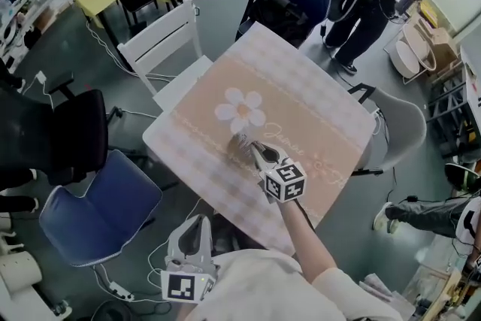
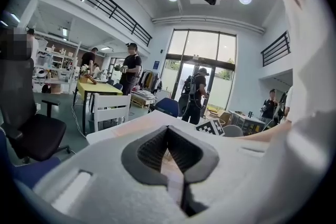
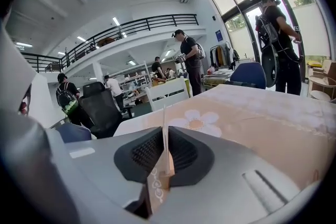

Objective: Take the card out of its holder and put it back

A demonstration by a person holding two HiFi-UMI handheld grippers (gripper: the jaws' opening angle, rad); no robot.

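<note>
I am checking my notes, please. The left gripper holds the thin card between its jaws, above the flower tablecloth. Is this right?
One detail is wrong. It is the right gripper that holds the thin card between its jaws, above the flower tablecloth. The right gripper view shows this.

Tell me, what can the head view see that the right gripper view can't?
Only the head view: the left gripper low in the picture, and the marker cube on the right gripper. Only the right gripper view: that gripper's jaws pinched on a thin beige card standing on edge, plus a balcony railing high up. Both: the table with the white flower on its cloth, and the white chair beside it.
</note>
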